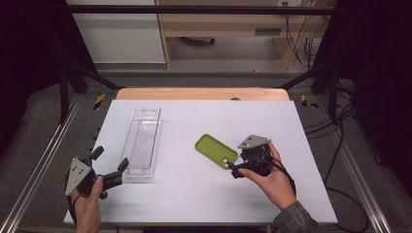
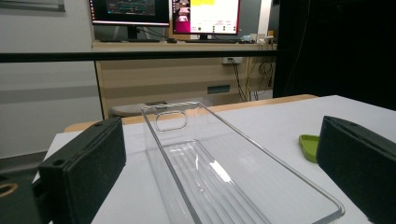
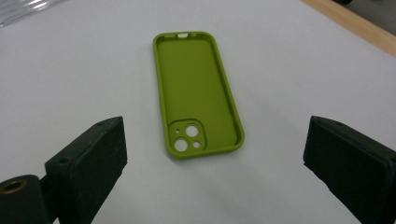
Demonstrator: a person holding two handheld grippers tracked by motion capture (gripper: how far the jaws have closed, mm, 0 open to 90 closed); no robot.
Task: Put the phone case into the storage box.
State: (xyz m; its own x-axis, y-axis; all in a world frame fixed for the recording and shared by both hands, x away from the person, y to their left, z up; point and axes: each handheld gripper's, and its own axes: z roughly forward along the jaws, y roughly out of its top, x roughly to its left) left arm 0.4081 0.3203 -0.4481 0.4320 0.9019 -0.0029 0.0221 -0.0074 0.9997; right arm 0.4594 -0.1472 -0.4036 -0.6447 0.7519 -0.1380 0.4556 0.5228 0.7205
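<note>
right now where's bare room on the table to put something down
Widest free patch: the white table along the near edge, between the left gripper and right gripper. The far strip beyond the green case is bare, and the strip between the clear tray and case. Crowded: around each gripper, where tray and case lie.

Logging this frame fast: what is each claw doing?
Left claw: open, at the clear tray, holding nothing.
Right claw: open, at the green phone case, holding nothing.
</note>
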